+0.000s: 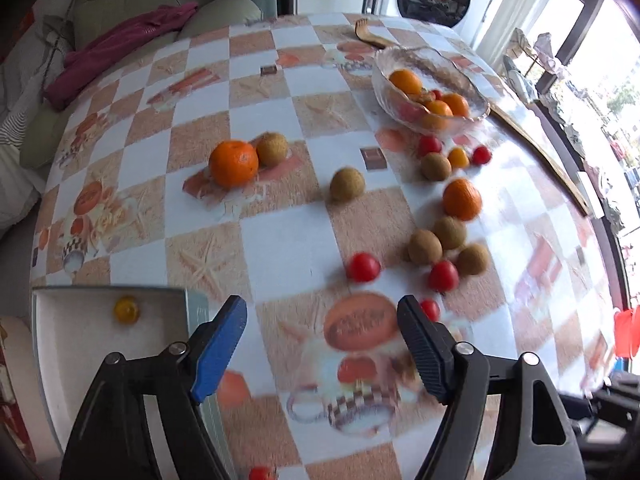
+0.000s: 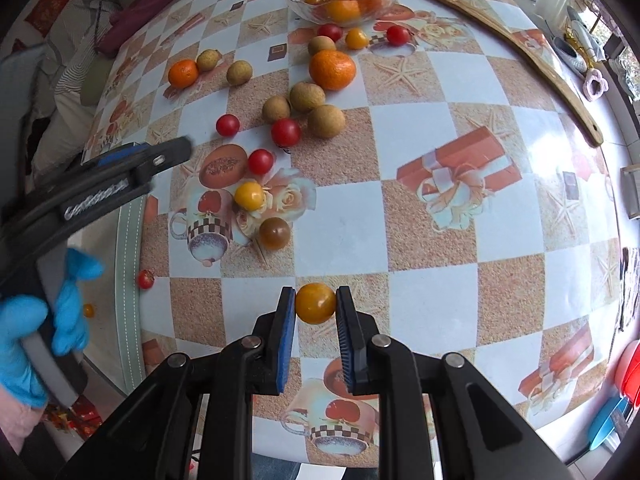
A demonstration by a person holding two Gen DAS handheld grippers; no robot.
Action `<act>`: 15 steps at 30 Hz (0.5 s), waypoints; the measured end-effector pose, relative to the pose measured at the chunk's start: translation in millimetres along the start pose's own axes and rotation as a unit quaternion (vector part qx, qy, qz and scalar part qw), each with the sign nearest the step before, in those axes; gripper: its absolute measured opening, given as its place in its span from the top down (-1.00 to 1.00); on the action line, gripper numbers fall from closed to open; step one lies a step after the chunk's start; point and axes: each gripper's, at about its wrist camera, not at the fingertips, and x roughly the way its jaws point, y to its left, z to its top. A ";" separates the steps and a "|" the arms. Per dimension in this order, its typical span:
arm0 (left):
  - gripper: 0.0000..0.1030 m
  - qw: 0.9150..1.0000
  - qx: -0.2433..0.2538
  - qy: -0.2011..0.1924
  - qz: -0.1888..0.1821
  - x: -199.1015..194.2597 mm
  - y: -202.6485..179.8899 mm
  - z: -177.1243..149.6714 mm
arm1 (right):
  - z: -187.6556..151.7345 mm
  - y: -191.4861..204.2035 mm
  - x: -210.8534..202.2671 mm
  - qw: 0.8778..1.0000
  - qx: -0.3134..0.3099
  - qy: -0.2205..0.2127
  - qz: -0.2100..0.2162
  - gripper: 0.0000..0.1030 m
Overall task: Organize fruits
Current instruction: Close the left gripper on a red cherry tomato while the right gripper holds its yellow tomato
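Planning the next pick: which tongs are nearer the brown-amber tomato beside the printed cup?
Left. Left tongs hang open up-left of the brown-amber tomato; right tongs sit farther, holding a yellow tomato.

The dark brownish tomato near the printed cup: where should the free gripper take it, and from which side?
Grip the brownish tomato across its round middle, coming from above with the open left gripper. Its right side is free; the yellow tomato sits close behind.

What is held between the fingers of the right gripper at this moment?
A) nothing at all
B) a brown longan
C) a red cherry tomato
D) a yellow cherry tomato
D: in the right wrist view, the right gripper is closed on a yellow cherry tomato, its two pads pressing on either side.
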 end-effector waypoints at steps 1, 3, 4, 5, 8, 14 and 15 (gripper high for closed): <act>-0.51 1.000 0.002 0.003 -0.001 4.7 -2.1 2.7 | -1.8 -2.0 -0.3 1.000 0.003 0.000 0.000 0.58; -0.51 1.000 0.008 0.007 0.008 13.9 -7.3 8.6 | -4.8 -6.4 -0.9 1.000 0.010 0.000 0.001 0.58; -0.51 1.000 0.011 0.009 0.010 18.4 -9.2 11.1 | -6.1 -8.6 -1.0 1.000 0.015 0.001 0.003 0.58; -0.51 1.000 0.013 0.011 0.012 23.2 -11.2 13.2 | -7.3 -10.4 -1.0 1.000 0.018 0.001 0.005 0.58; -0.34 0.999 0.024 0.023 0.019 36.7 -18.0 16.4 | -9.6 -14.3 -1.1 1.000 0.025 0.002 0.008 0.58; 0.54 0.999 0.039 0.026 0.009 44.2 -25.0 18.5 | -9.7 -16.7 -6.4 1.000 0.027 -0.004 0.013 0.58; 0.56 0.999 0.037 0.028 0.003 43.5 -24.6 18.8 | -9.2 -16.8 -7.5 1.000 0.027 -0.005 0.013 0.58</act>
